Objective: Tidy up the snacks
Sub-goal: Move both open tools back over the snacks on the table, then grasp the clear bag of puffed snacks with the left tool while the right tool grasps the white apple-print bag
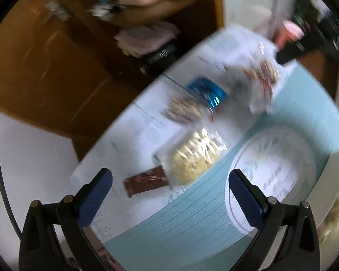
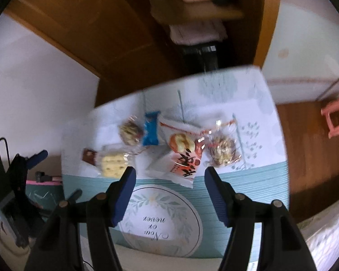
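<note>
Several snack packets lie in a row on a small white-and-teal table [image 2: 248, 176]. In the right wrist view: a brown bar [image 2: 89, 156], a clear bag of pale crackers [image 2: 111, 163], a nut cluster bag [image 2: 130, 133], a blue packet [image 2: 150, 132], a white-and-orange bag [image 2: 180, 155] and a mixed-nut bag [image 2: 222, 150]. My right gripper [image 2: 169, 176] is open and empty above the white-and-orange bag's near end. My left gripper [image 1: 170, 180] is open and empty, over the brown bar [image 1: 147, 181] and cracker bag [image 1: 195, 155]. The blue packet [image 1: 206, 91] lies beyond.
A round leaf-print emblem with lettering [image 2: 160, 219] marks the table's near teal part. A wooden door and cabinet [image 2: 101, 27] stand behind the table. A pink stool [image 2: 337, 117] is on the wood floor at right. The other gripper tool [image 2: 15, 180] shows at left.
</note>
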